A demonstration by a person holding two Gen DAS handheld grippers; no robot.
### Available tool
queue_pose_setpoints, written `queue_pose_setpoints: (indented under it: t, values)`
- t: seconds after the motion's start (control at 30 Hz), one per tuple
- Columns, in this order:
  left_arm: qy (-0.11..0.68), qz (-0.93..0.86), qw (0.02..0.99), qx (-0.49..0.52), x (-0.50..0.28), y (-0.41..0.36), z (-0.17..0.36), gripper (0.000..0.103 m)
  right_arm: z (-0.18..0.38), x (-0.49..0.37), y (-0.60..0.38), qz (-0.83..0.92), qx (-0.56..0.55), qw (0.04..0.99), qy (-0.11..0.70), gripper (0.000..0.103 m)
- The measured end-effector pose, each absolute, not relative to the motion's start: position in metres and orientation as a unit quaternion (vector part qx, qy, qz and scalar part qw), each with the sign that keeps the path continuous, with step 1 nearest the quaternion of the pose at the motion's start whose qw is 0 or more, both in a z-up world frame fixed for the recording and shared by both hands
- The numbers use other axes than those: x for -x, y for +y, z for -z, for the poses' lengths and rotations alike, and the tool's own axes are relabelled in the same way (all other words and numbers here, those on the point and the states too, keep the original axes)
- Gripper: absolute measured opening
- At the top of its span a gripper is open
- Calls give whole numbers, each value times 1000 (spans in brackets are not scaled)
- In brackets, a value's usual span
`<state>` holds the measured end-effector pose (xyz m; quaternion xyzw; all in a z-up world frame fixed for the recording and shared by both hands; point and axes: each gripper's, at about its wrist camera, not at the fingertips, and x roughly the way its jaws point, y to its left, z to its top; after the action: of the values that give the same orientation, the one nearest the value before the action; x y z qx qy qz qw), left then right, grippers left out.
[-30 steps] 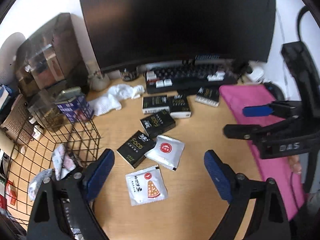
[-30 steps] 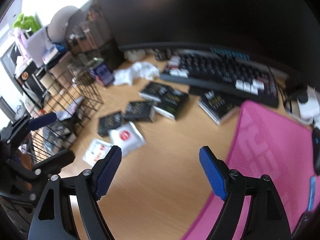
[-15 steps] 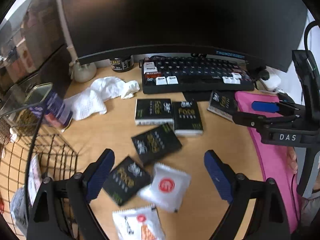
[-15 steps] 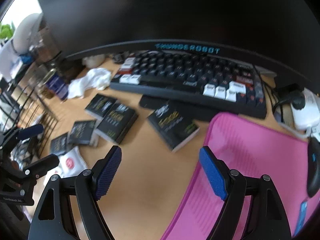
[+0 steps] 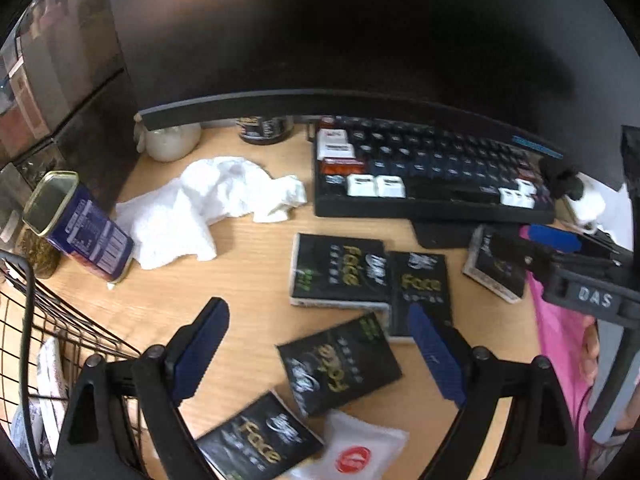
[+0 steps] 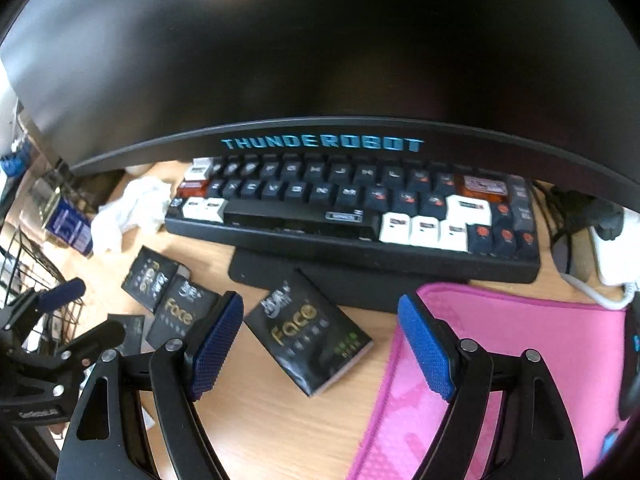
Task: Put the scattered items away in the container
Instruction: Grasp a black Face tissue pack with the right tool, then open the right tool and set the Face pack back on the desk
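Now pushed in close, wide open and empty: right claw (image 6: 320, 344) straddling the black Face packet (image 6: 310, 330) by the keyboard (image 6: 352, 216), left claw (image 5: 318, 354) over another Face packet (image 5: 340, 364), grasps likely next.

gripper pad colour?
Blue, textured pads on black arms; clearest in the right wrist view.

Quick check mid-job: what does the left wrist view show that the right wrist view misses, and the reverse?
Only the left wrist view shows the white sachet with a red circle, the dark jar under the monitor, and sachets already lying inside the wire basket.

Only the right wrist view shows the THUNDEROBOT lettering on the monitor, the white power strip, and most of the pink mat.

Both show the keyboard, the crumpled white cloth, the blue tin, the black Face packs, and both grippers open and empty.
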<state>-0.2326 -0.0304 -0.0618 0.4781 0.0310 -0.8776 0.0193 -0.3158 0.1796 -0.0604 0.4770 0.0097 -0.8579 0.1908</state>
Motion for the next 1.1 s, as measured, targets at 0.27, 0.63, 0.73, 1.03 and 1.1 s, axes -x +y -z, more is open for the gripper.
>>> queue_pose_setpoints:
  t: [0.27, 0.63, 0.73, 1.03, 1.1]
  values:
    - [9, 860, 15, -510, 226, -24, 83, 89, 74, 306, 158, 845, -493, 204, 40, 48]
    - [17, 862, -12, -507, 188, -11, 83, 78, 76, 243, 161, 833, -500, 231, 52, 42]
    - [1, 858, -11, -514, 175, -4, 88, 77, 77, 225, 169, 832, -500, 236, 49, 42]
    - [-9, 874, 10, -485, 154, 1, 76, 80, 62, 196, 194, 852, -467, 236, 20, 61]
    - [-5, 876, 12, -483, 158, 0, 75, 82, 61, 194, 194, 852, -465, 238, 26, 68]
